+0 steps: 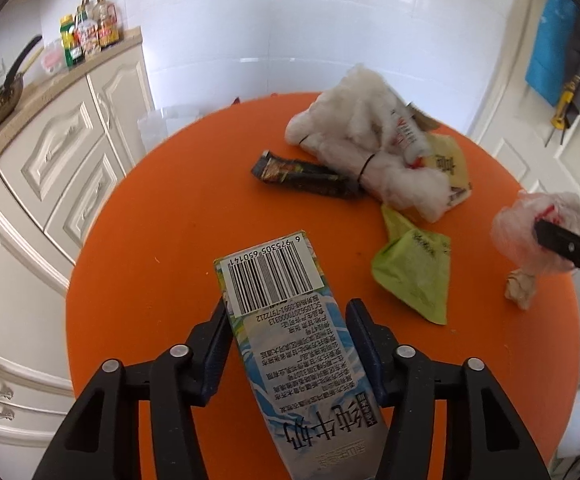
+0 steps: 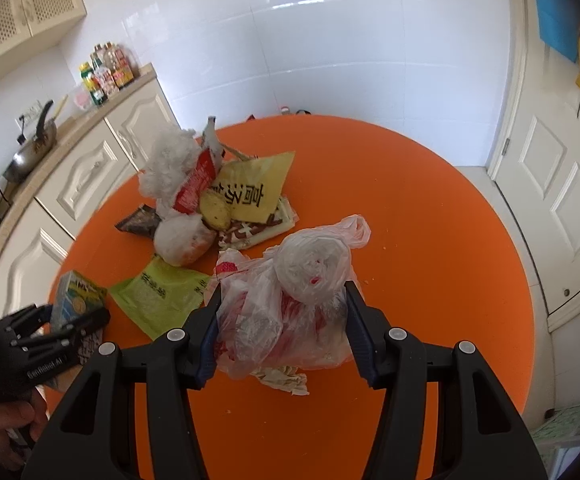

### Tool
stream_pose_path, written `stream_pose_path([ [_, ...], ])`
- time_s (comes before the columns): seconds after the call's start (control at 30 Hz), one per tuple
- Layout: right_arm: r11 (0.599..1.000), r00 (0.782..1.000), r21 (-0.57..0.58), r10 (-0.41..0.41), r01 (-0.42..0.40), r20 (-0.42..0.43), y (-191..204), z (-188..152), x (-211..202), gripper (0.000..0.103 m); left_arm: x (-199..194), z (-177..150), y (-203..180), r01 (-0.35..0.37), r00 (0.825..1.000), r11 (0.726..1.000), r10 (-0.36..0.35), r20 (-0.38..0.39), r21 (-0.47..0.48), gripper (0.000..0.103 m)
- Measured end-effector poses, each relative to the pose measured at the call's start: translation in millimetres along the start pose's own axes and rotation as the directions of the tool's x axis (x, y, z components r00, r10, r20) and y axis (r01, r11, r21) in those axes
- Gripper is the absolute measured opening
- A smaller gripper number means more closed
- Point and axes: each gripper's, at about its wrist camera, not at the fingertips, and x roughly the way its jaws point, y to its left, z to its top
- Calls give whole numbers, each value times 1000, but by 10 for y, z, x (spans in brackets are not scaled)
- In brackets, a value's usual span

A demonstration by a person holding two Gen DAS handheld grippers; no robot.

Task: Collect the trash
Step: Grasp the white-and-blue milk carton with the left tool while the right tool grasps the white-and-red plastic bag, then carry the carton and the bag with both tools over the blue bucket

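Milk carton [image 1: 278, 320] is gripped between the left gripper [image 1: 286, 320] jaws, lower centre, angled downward; plastic bag [image 2: 290, 300] is clamped by the right gripper [image 2: 284, 312].

The milk carton [image 1: 278, 320] bears barcode 6975305650141 — and "纯牛奶" (upside down); yellow packet [image 2: 256, 188] reads "高汤".

Left gripper [image 1: 288, 320] angled down, jaws partly closed, right gripper [image 2: 284, 308] likewise

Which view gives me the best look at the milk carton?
Left wrist view: the milk carton fills the frame's centre between the left gripper fingers, barcode and print readable. The right wrist view shows only its small end at the left edge.
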Motion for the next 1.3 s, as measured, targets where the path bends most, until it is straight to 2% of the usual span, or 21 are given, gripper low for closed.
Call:
stream_pose_path([
  [0.33,1000,997,20,22,-23,70,-119,-23,-292,55,-310,-122,-68,44,998,999,-44,43,17,38],
  [0.5,999,994,37,29,-33,109,-245,-61,-465,55,-650,-163,-83,69,993,997,-72,91,29,38],
  [0.67,997,988,68,19,-30,155,-413,-85,-697,55,-1058,-167,-190,106,982,992,-115,150,68,37],
  [0.83,993,977,117,-21,-4,211,-686,-122,-1018,55,-1369,-128,-485,162,961,975,-190,199,149,37],
  [0.97,983,964,178,-91,47,248,-1021,-206,-1315,55,-1517,-88,-835,227,935,944,-280,218,241,37],
  [1.03,972,954,221,-142,84,263,-1243,-290,-1493,55,-1535,-71,-1065,277,918,917,-340,203,286,37],
  [1.17,931,931,325,-256,166,258,-1770,-497,-1800,55,-1490,-62,-1568,363,882,853,-444,156,375,37],
  [1.3,867,905,421,-375,266,199,-2348,-806,-1979,55,-1270,-96,-2118,473,839,769,-542,45,431,37],
])
